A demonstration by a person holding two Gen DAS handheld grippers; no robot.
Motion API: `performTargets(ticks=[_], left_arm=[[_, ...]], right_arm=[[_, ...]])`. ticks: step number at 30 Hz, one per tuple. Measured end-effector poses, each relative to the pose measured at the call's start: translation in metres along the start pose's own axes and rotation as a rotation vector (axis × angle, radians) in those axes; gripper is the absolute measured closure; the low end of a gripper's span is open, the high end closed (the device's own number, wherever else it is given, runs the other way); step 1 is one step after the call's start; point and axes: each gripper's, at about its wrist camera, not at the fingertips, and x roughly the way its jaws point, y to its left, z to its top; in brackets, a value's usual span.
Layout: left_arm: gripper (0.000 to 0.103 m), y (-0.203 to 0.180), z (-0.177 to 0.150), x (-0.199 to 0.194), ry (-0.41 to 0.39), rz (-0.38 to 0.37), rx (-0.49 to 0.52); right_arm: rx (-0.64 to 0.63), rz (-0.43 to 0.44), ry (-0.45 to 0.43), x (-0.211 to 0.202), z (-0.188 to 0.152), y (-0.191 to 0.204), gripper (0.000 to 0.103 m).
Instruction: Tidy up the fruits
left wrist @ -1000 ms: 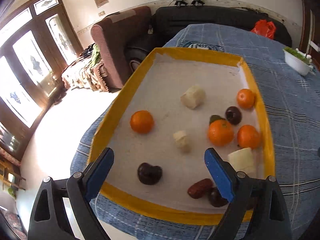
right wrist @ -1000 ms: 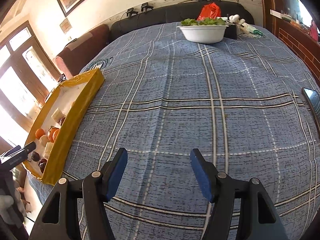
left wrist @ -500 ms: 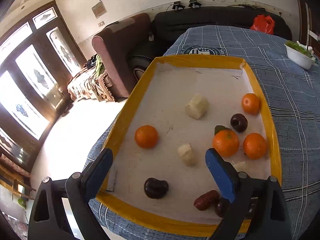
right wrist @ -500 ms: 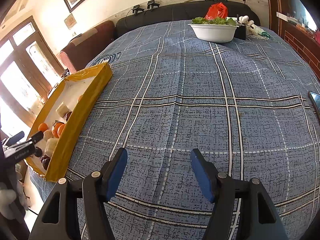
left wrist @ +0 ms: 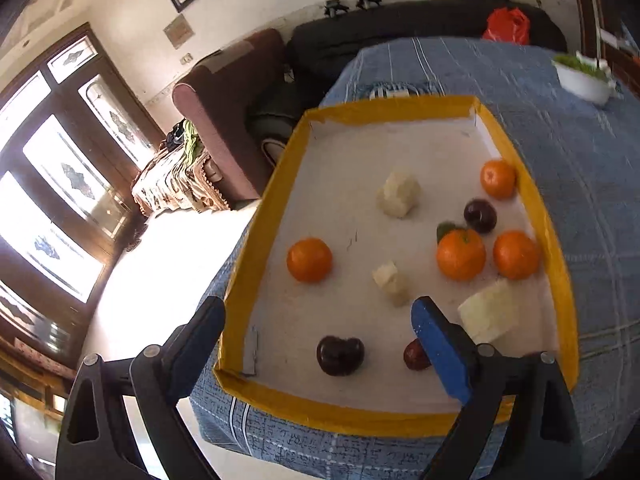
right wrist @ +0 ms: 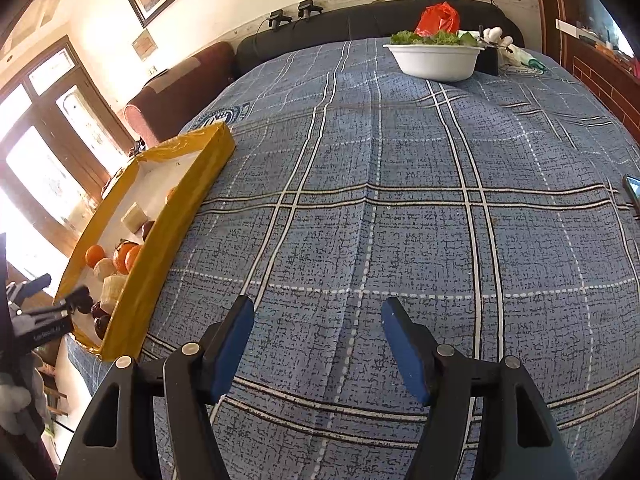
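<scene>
A yellow-rimmed tray [left wrist: 264, 208] on the blue plaid table holds several oranges, one standing alone on its left [left wrist: 309, 259], pale fruit chunks [left wrist: 398, 199], and dark plums, one near the front [left wrist: 340, 355]. My left gripper [left wrist: 320, 324] is open and empty, hovering above the tray's near end. The tray also shows at the left of the right wrist view [right wrist: 176, 216]. My right gripper [right wrist: 318, 322] is open and empty over bare tablecloth, to the right of the tray.
A white bowl of greens [right wrist: 434, 60] stands at the table's far end, with a red bag [right wrist: 438, 18] on the black sofa behind. A phone edge [right wrist: 633, 188] lies at the right. The tray sits near the table's left edge, above the floor.
The left gripper has drawn back and risen, so the tray sits farther away and more of its near rim shows. The right gripper has shifted slightly toward the tray. Both stay open.
</scene>
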Motion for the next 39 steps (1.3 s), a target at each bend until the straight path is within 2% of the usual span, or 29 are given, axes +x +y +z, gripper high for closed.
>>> performTargets(ticks=[2,5,7,10,13,15,17,19,21,26,30,39], left_arm=[[0.009,0.011,0.006,-0.02,-0.079,-0.032,-0.078],[0.009,0.018,0.005,-0.058,-0.216,0.001,-0.143],[0.008,0.021,0.003,-0.085,-0.311,0.05,-0.192],[0.001,0.027,-0.006,-0.131,-0.471,0.154,-0.277],[0.0,0.028,-0.017,-0.173,-0.616,0.226,-0.335],[0.0,0.025,-0.025,-0.198,-0.694,0.256,-0.354],[0.0,0.02,-0.031,-0.213,-0.725,0.261,-0.35],[0.0,0.016,-0.036,-0.22,-0.713,0.256,-0.348],[0.0,0.013,-0.039,-0.216,-0.669,0.225,-0.353],[0.0,0.016,-0.043,-0.18,-0.5,0.113,-0.396],[0.0,0.016,-0.053,-0.163,-0.411,0.069,-0.412],[0.0,0.011,-0.068,-0.155,-0.357,0.032,-0.389]], right_arm=[[-0.014,-0.016,-0.025,-0.006,0.001,0.006,0.032],[-0.057,-0.035,-0.058,-0.014,0.0,0.02,0.031],[-0.095,-0.031,-0.075,-0.018,-0.003,0.031,0.031],[-0.173,-0.018,-0.113,-0.029,-0.012,0.052,0.028],[-0.237,-0.012,-0.157,-0.043,-0.022,0.069,0.027],[-0.262,0.005,-0.177,-0.052,-0.027,0.078,0.026],[-0.282,0.026,-0.194,-0.063,-0.031,0.087,0.025],[-0.305,0.045,-0.208,-0.071,-0.036,0.096,0.024],[-0.326,0.069,-0.216,-0.079,-0.042,0.104,0.022],[-0.354,0.109,-0.218,-0.091,-0.058,0.118,0.02],[-0.347,0.115,-0.206,-0.093,-0.066,0.119,0.019],[-0.408,0.122,-0.182,-0.092,-0.082,0.137,0.018]])
